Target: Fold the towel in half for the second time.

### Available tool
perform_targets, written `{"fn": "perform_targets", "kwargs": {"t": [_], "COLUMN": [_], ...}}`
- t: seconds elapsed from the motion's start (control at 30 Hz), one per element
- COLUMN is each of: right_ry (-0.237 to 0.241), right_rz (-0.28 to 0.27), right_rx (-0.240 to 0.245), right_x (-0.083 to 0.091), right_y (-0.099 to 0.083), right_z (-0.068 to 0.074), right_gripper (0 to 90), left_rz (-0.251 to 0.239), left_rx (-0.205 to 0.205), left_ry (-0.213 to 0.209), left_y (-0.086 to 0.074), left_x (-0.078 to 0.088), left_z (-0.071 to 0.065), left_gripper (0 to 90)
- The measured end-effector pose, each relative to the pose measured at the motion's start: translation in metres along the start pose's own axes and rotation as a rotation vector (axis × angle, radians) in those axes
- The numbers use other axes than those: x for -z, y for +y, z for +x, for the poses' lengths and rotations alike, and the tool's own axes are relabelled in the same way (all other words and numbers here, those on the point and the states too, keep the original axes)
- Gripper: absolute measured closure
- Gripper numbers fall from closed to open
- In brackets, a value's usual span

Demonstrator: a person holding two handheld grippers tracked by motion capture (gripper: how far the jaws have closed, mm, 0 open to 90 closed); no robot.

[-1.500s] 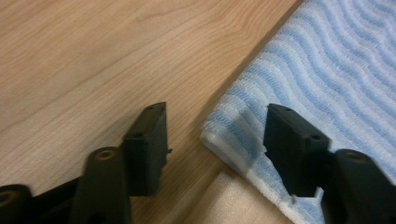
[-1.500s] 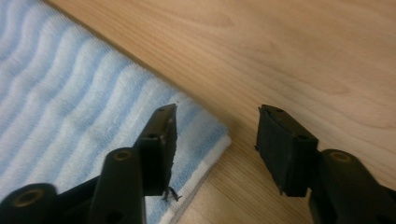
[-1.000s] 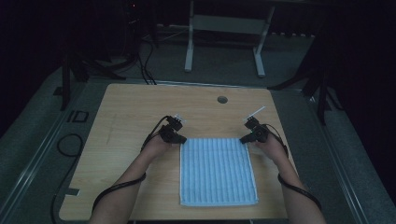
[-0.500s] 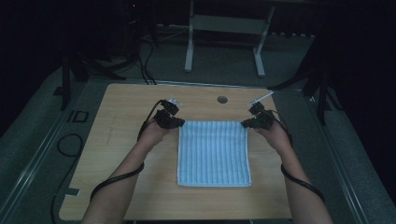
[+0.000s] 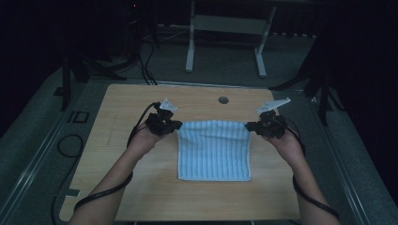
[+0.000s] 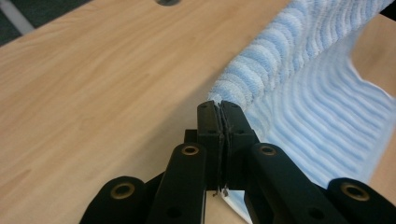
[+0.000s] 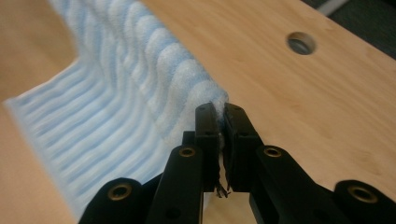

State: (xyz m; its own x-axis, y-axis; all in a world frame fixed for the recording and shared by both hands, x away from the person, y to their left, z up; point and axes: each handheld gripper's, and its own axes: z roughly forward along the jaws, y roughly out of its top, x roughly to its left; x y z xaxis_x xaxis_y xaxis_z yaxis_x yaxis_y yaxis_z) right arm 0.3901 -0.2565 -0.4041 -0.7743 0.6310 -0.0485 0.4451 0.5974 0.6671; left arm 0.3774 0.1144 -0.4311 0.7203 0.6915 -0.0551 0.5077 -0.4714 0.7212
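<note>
far edge of the towel lifted off the table by both tongs.

left gripper and right gripper each stay clamped on a far corner of the blue striped towel; since a second ago both hands have risen and the far edge hangs taut between them, near edge still on the wooden table, likely starting a fold. no legible writing.

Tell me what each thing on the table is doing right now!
Blue towel: far edge lifted off the table, near part lying flat.
Left hand-held gripper: shut on the towel's far left corner.
Right hand-held gripper: shut on the towel's far right corner.
Table: holds the towel's near part.
</note>
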Motion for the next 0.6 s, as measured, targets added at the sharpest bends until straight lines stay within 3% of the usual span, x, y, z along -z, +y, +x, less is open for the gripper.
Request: {"fn": "perform_targets", "kwargs": {"t": [0.07, 0.27, 0.43, 0.6], "right_ry": [-0.011, 0.017, 0.049, 0.076], "right_rz": [-0.003, -0.005, -0.018, 0.004], "right_rx": [0.008, 0.001, -0.017, -0.026], "right_x": [0.005, 0.014, 0.017, 0.011], "right_y": [-0.010, -0.041, -0.062, -0.084], "right_z": [0.008, 0.025, 0.039, 0.054], "right_gripper": [85.1, 85.0, 85.0, 84.9], "left_rz": [-0.007, -0.030, -0.010, 0.012], "left_rx": [-0.003, -0.028, -0.048, -0.034], "left_ry": [-0.015, -0.060, -0.084, -0.117], "left_y": [-0.008, -0.027, -0.045, -0.071], "left_x": [0.003, 0.016, 0.019, 0.012], "left_z": [-0.008, -0.032, -0.046, -0.059], "left_gripper": [87.5, 87.5, 87.5, 87.4]}}
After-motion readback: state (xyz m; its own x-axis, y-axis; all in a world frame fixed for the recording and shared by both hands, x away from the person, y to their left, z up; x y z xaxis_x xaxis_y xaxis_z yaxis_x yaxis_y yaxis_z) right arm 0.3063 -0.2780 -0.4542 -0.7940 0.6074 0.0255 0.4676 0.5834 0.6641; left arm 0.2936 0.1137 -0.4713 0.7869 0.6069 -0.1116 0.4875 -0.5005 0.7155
